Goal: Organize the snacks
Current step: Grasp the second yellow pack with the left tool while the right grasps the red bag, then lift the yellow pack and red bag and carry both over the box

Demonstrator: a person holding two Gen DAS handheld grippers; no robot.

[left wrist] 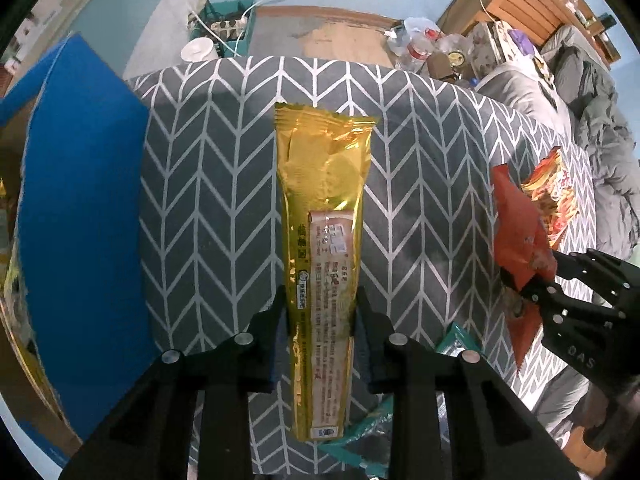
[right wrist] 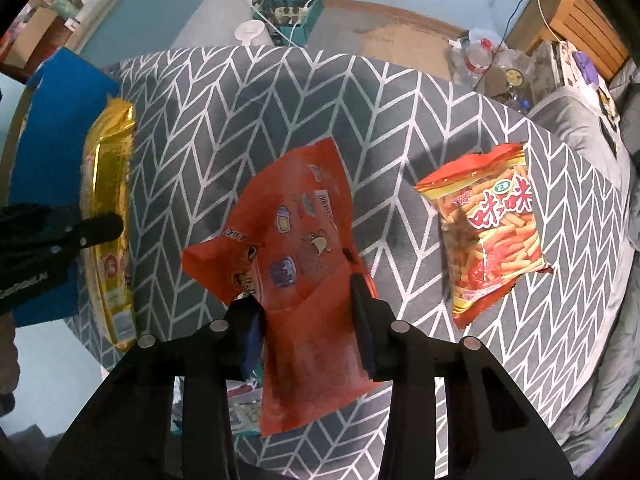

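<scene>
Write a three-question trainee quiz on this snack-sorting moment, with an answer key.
1. True or false: the left gripper holds the gold packet.
2. What does the right gripper grip? A. orange packet B. blue box C. bottle
3. Fill in: the fries-print snack bag lies on the ____-patterned cloth.

Key: 1 true; 2 A; 3 chevron.
</scene>
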